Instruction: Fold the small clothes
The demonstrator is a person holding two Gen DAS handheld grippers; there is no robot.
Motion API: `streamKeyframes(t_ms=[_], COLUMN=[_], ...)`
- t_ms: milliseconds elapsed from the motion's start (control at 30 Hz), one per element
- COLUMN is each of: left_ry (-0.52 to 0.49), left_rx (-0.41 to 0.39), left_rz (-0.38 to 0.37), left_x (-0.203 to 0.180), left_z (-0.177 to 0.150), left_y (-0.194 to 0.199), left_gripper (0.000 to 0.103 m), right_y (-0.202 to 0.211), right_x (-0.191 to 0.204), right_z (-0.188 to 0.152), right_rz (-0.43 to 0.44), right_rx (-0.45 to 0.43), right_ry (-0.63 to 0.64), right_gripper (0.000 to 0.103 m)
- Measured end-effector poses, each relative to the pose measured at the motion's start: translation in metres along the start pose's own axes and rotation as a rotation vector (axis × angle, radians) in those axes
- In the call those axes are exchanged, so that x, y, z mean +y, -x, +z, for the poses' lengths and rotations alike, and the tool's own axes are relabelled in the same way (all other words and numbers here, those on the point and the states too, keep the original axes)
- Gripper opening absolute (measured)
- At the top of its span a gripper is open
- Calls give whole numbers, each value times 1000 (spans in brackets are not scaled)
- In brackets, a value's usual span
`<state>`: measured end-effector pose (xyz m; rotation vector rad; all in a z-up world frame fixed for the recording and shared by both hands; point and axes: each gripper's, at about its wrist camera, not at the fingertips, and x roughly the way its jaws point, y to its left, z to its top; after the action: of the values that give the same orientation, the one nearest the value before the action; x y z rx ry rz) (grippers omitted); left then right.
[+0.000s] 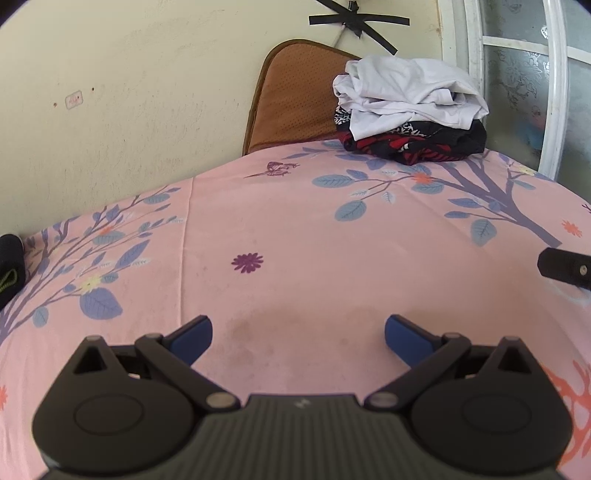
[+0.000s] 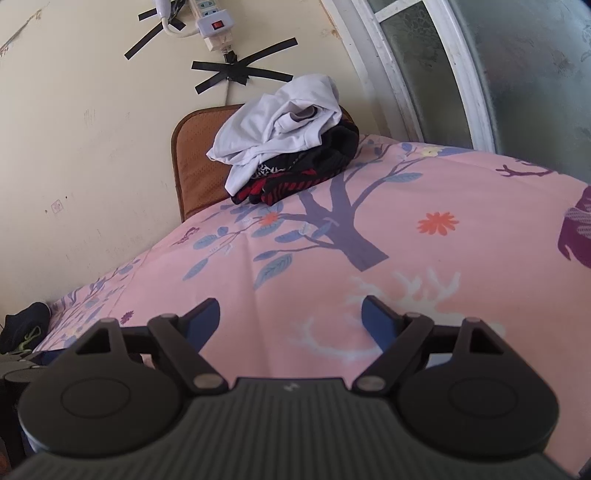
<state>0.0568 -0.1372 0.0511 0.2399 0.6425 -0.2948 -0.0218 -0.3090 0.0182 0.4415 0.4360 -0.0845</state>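
Observation:
A pile of small clothes sits at the far end of the bed: a crumpled white garment (image 1: 410,92) (image 2: 280,122) on top of a black and red patterned garment (image 1: 417,146) (image 2: 295,177). My left gripper (image 1: 298,338) is open and empty, low over the pink bedsheet (image 1: 295,229), well short of the pile. My right gripper (image 2: 291,319) is open and empty over the pink bedsheet (image 2: 406,192), also short of the pile. A tip of the right gripper shows at the right edge of the left wrist view (image 1: 565,271).
A brown mesh cushion (image 1: 291,99) (image 2: 195,162) leans on the wall behind the pile. A dark garment (image 1: 9,262) (image 2: 24,326) lies at the bed's left edge. A window (image 1: 524,81) (image 2: 461,66) is at the right. A power strip (image 2: 210,22) is taped to the wall. A purple garment (image 2: 578,230) lies at the far right.

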Motion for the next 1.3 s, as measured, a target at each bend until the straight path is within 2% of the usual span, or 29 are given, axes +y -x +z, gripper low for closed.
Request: streamKeyframes(t_ms=[467, 1033, 1300], left_ry=[11, -51, -46], left_rx=[8, -23, -18], left_rz=[-16, 27, 26], left_x=[2, -7, -4], left_z=[-1, -4, -4], left_y=[0, 6, 6], left_gripper=[103, 103, 103], right_y=[-1, -1, -1], right_x=[1, 1, 1], right_z=[0, -1, -1], right_rz=[-6, -5, -5], right_rx=[2, 2, 2], right_ry=[7, 7, 7], right_gripper=[87, 87, 87])
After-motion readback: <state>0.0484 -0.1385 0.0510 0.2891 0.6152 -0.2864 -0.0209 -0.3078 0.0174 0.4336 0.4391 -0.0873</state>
